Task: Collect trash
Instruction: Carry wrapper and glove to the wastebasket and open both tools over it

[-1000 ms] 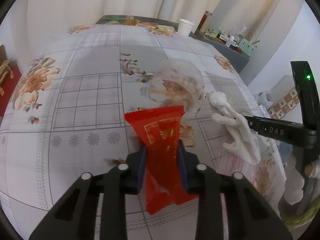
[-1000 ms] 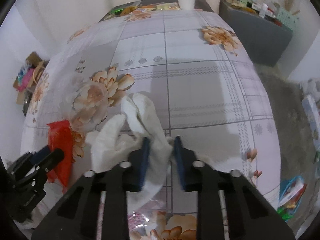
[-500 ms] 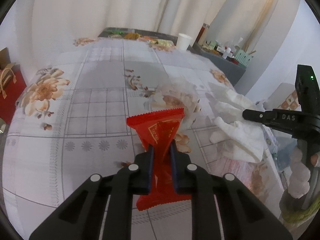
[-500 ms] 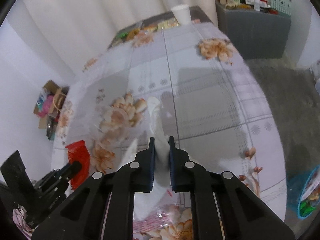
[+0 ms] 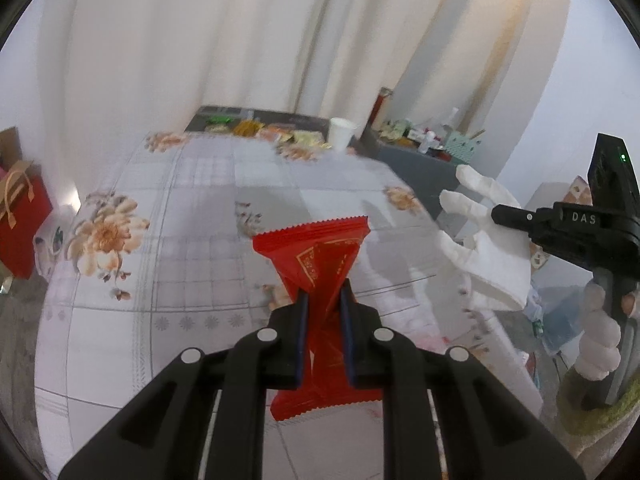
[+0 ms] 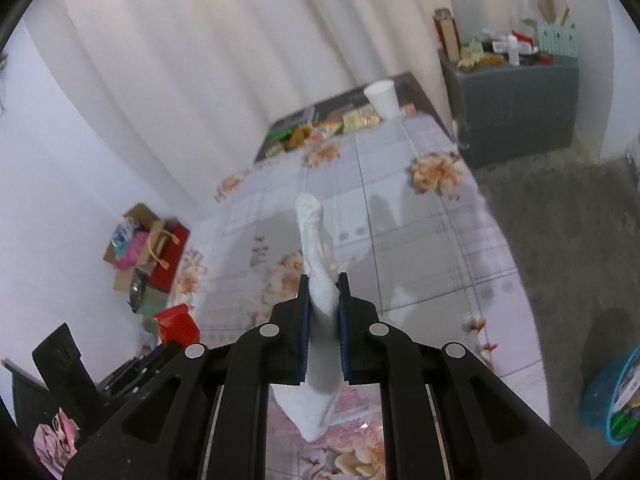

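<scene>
One crinkly red foil wrapper (image 5: pixel 320 256), serrated along its top edge, is pinched at the waist by the left gripper (image 5: pixel 324 304), held up off the floral tablecloth (image 5: pixel 200 240). One soft white crumpled tissue (image 6: pixel 316 248) is clamped between the right gripper (image 6: pixel 323 284) pads, also lifted clear. A single white paper cup (image 6: pixel 382 98) is parked at the table's far edge.

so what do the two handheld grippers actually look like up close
Both are matte black plastic. The left gripper and right gripper each have two angular fingers with cut-out slots, round silver rivets and dark blue pads. From the left wrist view, the right one's body shows white "DAS" lettering and a green light.
</scene>
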Action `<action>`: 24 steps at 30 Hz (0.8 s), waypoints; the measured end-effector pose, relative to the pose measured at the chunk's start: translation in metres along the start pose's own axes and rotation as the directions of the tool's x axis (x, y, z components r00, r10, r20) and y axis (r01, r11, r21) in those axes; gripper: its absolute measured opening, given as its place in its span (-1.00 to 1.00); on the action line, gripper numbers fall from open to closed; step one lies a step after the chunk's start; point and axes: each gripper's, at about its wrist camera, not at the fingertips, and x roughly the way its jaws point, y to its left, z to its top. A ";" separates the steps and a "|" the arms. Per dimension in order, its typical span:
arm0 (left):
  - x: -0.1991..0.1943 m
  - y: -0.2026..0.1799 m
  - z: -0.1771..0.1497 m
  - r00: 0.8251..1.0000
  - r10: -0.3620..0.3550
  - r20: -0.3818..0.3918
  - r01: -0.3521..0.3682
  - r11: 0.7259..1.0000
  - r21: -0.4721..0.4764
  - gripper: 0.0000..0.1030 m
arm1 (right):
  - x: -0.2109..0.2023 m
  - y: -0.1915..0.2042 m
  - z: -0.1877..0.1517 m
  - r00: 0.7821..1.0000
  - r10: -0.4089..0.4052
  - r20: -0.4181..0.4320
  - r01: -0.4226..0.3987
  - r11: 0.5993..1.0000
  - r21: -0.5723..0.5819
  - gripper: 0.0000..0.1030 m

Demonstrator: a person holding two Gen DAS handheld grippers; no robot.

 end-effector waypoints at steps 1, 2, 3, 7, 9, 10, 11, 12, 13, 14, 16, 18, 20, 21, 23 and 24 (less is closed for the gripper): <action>-0.004 -0.005 0.001 1.000 -0.009 0.005 0.009 1.000 0.009 -0.74 | -0.011 -0.001 0.000 1.000 0.005 0.017 -0.006 1.000 0.001 -0.79; -0.009 -0.011 0.002 1.000 -0.020 0.009 0.020 1.000 0.019 -0.74 | -0.016 -0.002 0.000 1.000 0.005 0.027 -0.005 1.000 0.001 -0.79; -0.012 -0.017 0.003 0.999 -0.031 0.012 0.030 0.999 0.027 -0.74 | -0.024 -0.004 -0.001 0.999 0.003 0.039 -0.003 1.000 0.001 -0.79; -0.021 -0.049 0.006 0.996 -0.094 0.009 0.093 0.992 0.080 -0.74 | -0.065 -0.023 -0.011 0.996 -0.016 0.091 0.015 1.000 0.014 -0.79; -0.022 -0.072 0.007 0.991 -0.132 0.002 0.130 0.985 0.115 -0.74 | -0.087 -0.039 -0.018 0.993 -0.039 0.115 0.036 0.999 0.031 -0.79; -0.023 -0.083 0.006 0.988 -0.154 -0.002 0.153 0.980 0.127 -0.74 | -0.105 -0.052 -0.025 0.989 -0.069 0.135 0.063 0.997 0.048 -0.79; -0.024 -0.095 0.007 0.983 -0.184 -0.009 0.183 0.973 0.141 -0.74 | -0.115 -0.059 -0.028 0.986 -0.088 0.145 0.080 0.995 0.059 -0.79; -0.024 -0.106 0.007 0.978 -0.209 -0.016 0.209 0.966 0.152 -0.74 | -0.128 -0.070 -0.034 0.981 -0.114 0.158 0.103 0.992 0.077 -0.79; -0.023 -0.121 0.007 0.970 -0.240 -0.024 0.241 0.956 0.168 -0.74 | -0.149 -0.086 -0.042 0.972 -0.157 0.175 0.140 0.985 0.106 -0.79; -0.022 -0.136 0.007 0.963 -0.267 -0.034 0.268 0.945 0.188 -0.74 | -0.162 -0.098 -0.048 0.964 -0.188 0.187 0.166 0.978 0.127 -0.79; -0.017 -0.165 0.005 0.948 -0.312 -0.060 0.317 0.922 0.224 -0.74 | -0.192 -0.124 -0.062 0.943 -0.259 0.207 0.224 0.958 0.178 -0.79; -0.010 -0.198 0.001 0.928 -0.358 -0.103 0.372 0.892 0.255 -0.74 | -0.221 -0.149 -0.077 0.919 -0.326 0.224 0.274 0.933 0.232 -0.79; -0.004 -0.226 -0.002 0.909 -0.391 -0.143 0.416 0.864 0.284 -0.74 | -0.252 -0.178 -0.095 0.886 -0.399 0.237 0.324 0.897 0.301 -0.78; 0.000 -0.244 -0.005 0.898 -0.406 -0.168 0.439 0.847 0.301 -0.74 | -0.264 -0.191 -0.103 0.873 -0.424 0.240 0.337 0.881 0.331 -0.78; 0.009 -0.278 -0.012 0.874 -0.433 -0.222 0.485 0.813 0.323 -0.73 | -0.291 -0.221 -0.125 0.838 -0.491 0.239 0.374 0.835 0.404 -0.78; 0.015 -0.294 -0.016 0.862 -0.441 -0.248 0.503 0.798 0.331 -0.74 | -0.299 -0.233 -0.133 0.827 -0.511 0.235 0.383 0.817 0.431 -0.78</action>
